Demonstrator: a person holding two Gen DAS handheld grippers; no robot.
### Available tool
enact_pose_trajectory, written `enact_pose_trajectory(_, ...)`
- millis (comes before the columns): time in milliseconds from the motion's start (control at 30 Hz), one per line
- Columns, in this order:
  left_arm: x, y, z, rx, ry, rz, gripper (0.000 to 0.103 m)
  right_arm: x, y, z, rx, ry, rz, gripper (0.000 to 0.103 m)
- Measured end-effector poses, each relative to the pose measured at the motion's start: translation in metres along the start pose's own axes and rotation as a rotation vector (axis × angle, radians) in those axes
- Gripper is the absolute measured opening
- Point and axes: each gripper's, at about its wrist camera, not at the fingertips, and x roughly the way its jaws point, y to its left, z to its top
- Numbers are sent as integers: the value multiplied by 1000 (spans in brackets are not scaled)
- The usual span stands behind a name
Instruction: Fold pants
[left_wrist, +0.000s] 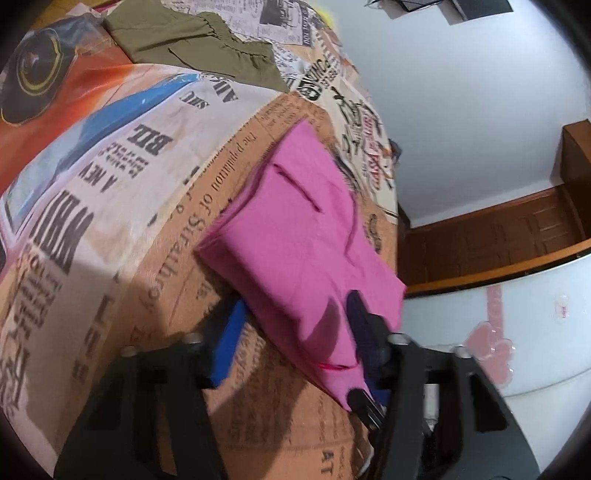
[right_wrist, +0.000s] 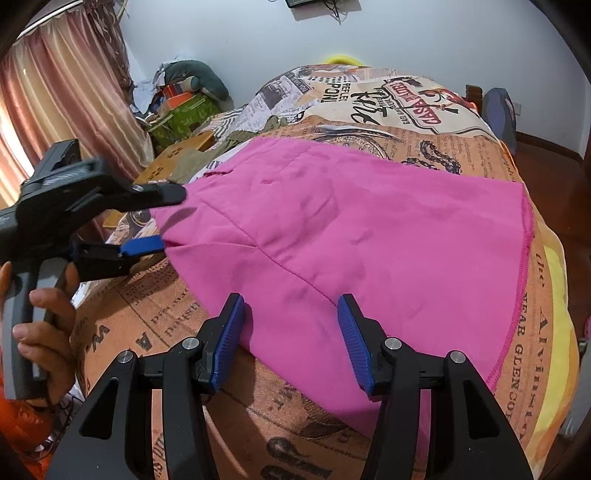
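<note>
- Newsprint-patterned bedspread (right_wrist: 461, 155) is covering the bed; pink pants (right_wrist: 351, 229) are lying spread across it.
- Left hand-held gripper (right_wrist: 164, 218) is sitting at the pants' left edge, jaws apart around the fabric.
- Right hand-held gripper (right_wrist: 291, 339) is hovering wide over the near edge.
- Olive garment (left_wrist: 199, 44) is lying beyond.

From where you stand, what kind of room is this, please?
Probably a bedroom at home. The bright pink pants lie on a bed covered by a newspaper-print bedspread; pink pleated curtains hang at the left, and piled clutter sits against the white wall.
</note>
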Motion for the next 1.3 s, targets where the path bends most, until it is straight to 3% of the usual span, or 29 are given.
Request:
enact_pose_trajectory(33, 3, 0, 2, -2, 4, 9, 35, 0, -1, 0, 2, 0, 1, 49)
enact_pose_trajectory(133, 8, 1, 7, -18, 18, 19, 29, 0, -2, 0, 5, 1, 5, 49)
enact_pose_trajectory(333, 2, -9, 2, 83, 7, 89, 22, 0, 0, 3, 2, 17, -3, 49)
enact_pose_trajectory(433, -14, -6, -5, 145, -20, 118, 12, 0, 2, 4, 1, 26, -5, 49)
enact_pose_trajectory(600, -49, 5, -20, 224, -85, 191, 11, 4, 22, 8, -46, 35, 24, 49)
enact_pose_trajectory(733, -70, 21, -28, 221, -98, 214, 11, 8, 41, 11, -101, 45, 25, 49)
enact_pose_trajectory(833, -76, 26, -33, 219, -69, 201, 12, 10, 42, 13, -104, 53, 13, 50)
enact_pose_trajectory(967, -77, 39, -35, 154, -15, 129, 29, 11, 41, 13, -98, 57, 12, 49)
enact_pose_trajectory(1067, -75, 46, -32, 109, -5, 64, 36, 12, 42, 13, -106, 59, 8, 49)
enact_pose_trajectory(1300, -62, 72, -7, -57, -18, -29, 36, 13, 43, 12, -118, 60, 10, 49)
